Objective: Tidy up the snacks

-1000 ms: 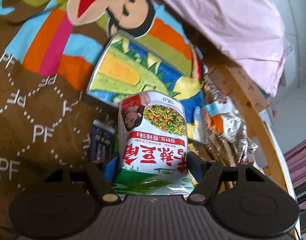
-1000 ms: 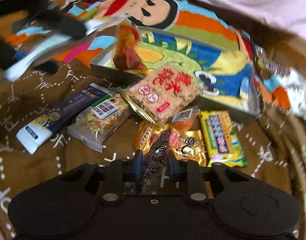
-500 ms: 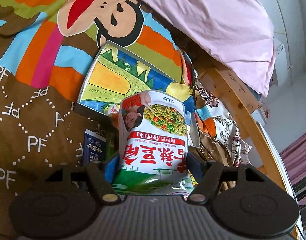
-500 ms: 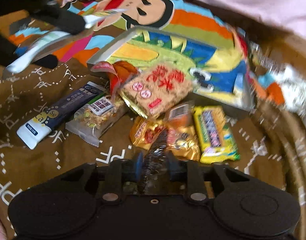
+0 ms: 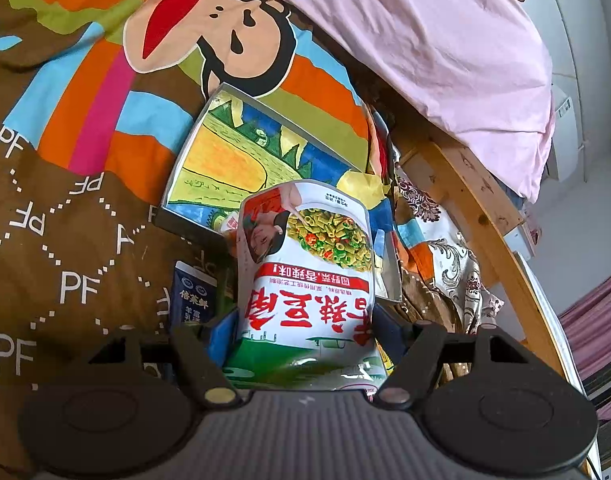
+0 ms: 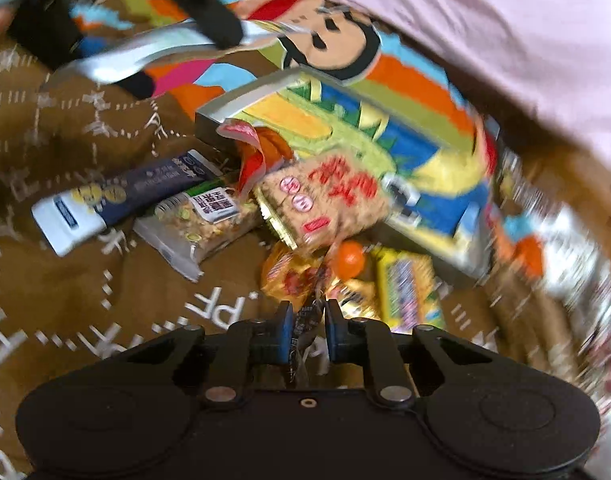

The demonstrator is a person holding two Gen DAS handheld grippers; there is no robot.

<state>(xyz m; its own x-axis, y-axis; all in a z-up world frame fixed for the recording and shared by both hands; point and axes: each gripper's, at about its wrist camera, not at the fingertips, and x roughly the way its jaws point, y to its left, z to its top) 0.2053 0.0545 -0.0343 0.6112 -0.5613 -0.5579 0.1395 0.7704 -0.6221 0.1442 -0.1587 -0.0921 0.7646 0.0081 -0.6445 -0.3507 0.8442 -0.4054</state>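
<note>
Foil crinkling, your right gripper (image 6: 308, 330) is pinching a thin dark wrapper (image 6: 305, 328), jaws just closing nearly shut on it. The tray (image 6: 229, 106) is lying ahead and above, its long side running up-right, so you are facing a forward carry. Your left gripper (image 5: 305, 328) is gripping the big bag (image 5: 309, 280) over the tray's near edge, unchanged; the right view has shifted and blurred.

Both grippers are black plastic with blue pads inside the jaws. Behind the jaws sit silver pivot screws and round housings. The left gripper (image 5: 305, 320) has a ribbed grey body; the right gripper (image 6: 308, 320) is all black.
</note>
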